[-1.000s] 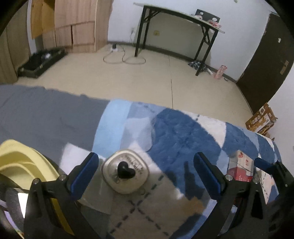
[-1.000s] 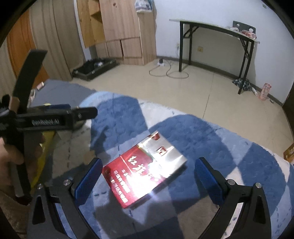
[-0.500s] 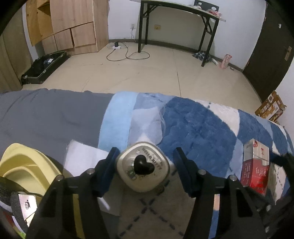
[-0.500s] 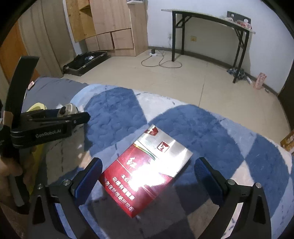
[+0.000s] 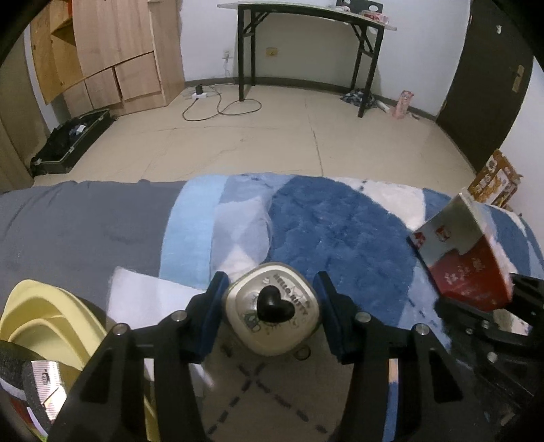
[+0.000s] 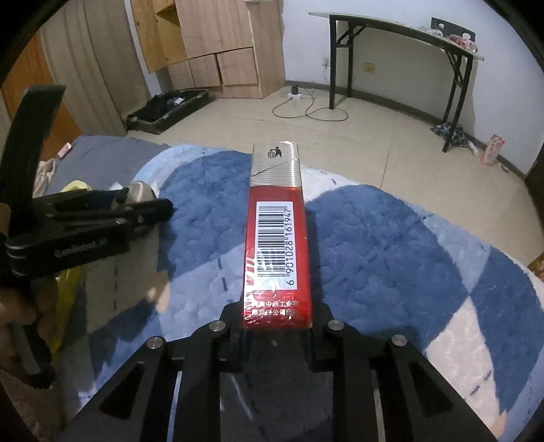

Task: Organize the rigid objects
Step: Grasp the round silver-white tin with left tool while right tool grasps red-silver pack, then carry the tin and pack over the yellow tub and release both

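My left gripper is shut on a small cream tin with a black heart knob, held just above the blue and white plush blanket. My right gripper is shut on a red and silver cigarette pack, held on edge with the barcode side up, above the blanket. The pack also shows in the left wrist view, raised at the right. The left gripper and the tin show in the right wrist view, to the left.
A yellow bowl-like container sits at the lower left beside a white paper sheet. A grey sheet covers the bed's left part. Beyond the bed edge lie bare floor, a black table and wooden cabinets.
Both grippers closed: the left on the tin, the right on the cigarette pack. The pack went from lying flat on the blanket to standing on edge and lifted.
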Available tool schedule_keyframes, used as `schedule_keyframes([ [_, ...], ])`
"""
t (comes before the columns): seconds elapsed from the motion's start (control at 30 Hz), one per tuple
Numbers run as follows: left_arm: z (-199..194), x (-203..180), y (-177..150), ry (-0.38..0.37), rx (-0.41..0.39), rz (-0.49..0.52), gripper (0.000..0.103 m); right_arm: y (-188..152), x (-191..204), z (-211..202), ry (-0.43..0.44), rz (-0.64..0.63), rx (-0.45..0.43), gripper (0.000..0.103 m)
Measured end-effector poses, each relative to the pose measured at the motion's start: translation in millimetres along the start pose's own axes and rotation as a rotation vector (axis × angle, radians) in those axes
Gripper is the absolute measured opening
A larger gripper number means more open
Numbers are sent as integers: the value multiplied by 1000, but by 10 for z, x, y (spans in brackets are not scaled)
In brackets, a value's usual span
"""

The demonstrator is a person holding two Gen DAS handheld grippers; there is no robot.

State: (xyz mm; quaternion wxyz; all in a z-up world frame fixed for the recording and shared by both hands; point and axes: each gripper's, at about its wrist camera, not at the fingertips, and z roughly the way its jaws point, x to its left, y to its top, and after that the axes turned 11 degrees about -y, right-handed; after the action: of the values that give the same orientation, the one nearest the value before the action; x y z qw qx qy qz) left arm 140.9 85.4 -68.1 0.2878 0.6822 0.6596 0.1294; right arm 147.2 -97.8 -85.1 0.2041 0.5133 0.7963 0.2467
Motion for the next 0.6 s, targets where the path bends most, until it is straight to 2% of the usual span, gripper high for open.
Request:
schedule_keyframes([
  [0.23, -2, 0, 4, 5, -7, 9, 53, -33, -200, -130, 1, 43, -42, 23],
  [0.43, -105, -49, -22, -23, -27, 32, 53, -68, -223, -179, 13, 43, -47, 22],
  [0.5, -238, -86, -30, -47, -51, 35, 53, -69, -243, -225, 23, 48, -58, 22],
  [0.6, -628, -157, -76, -118, -135, 44, 53, -52, -268, -299, 35, 61, -80, 22],
])
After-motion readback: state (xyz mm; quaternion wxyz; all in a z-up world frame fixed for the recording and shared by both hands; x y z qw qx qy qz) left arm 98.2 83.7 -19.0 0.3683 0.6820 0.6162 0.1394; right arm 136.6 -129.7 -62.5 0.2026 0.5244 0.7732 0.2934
